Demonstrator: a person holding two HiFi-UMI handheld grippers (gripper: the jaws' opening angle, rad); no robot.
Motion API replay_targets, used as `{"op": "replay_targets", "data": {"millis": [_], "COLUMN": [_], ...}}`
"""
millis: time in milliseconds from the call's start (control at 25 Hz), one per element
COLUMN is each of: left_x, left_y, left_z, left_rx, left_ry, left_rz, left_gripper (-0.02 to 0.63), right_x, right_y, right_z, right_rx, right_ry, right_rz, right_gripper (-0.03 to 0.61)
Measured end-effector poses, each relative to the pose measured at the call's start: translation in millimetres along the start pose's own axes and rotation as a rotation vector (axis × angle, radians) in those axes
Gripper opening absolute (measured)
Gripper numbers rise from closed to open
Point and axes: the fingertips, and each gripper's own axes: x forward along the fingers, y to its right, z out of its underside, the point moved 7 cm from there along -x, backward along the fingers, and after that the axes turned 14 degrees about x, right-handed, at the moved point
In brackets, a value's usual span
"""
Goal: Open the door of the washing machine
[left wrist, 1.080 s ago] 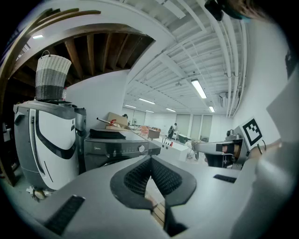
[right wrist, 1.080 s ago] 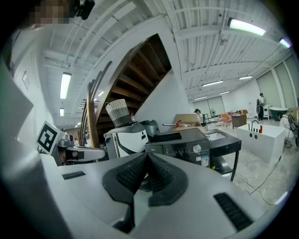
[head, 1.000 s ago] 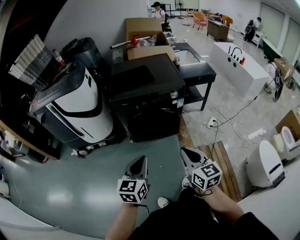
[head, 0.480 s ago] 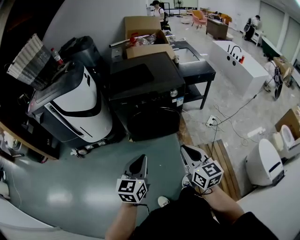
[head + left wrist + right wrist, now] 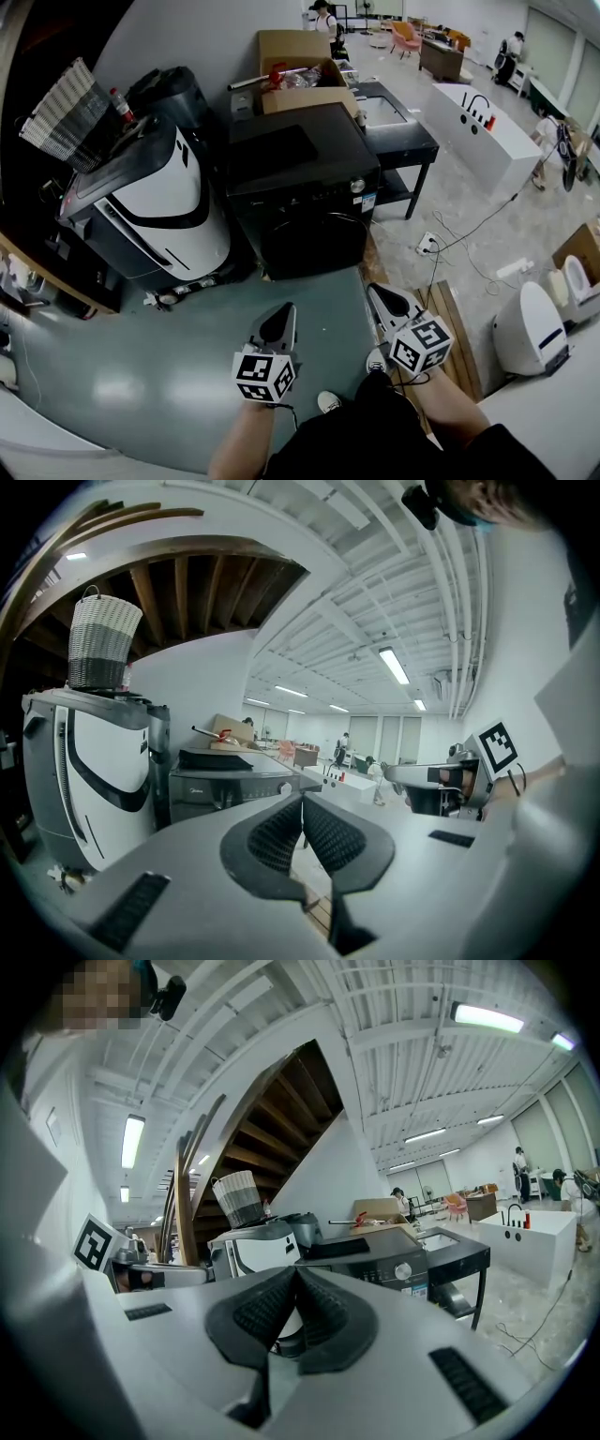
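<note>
The black washing machine point(image 5: 300, 178) stands on the floor point(image 5: 169, 375), between a white machine point(image 5: 159, 206) and a dark desk point(image 5: 403, 142). Its round door point(image 5: 314, 246) is shut. The left gripper point(image 5: 280, 317) and right gripper point(image 5: 382, 298) are well apart from it. Both have their jaws squeezed together, holding nothing.
</note>
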Motion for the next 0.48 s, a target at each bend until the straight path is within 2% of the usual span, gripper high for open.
{"op": "replay_targets", "data": {"millis": [480], "left_x": [15], "left_y": [-11], "left_z": [6], "left_rx": [0.003], "left_ry": [-0.016], "left_rz": [-0.017], "left_gripper": [0.023], "right_x": [18], "right_y": [17], "right_z": [-4], "right_rx": [0.014], "right_ry": [-0.001], "right_rz": [-0.022], "right_gripper": [0.021]}}
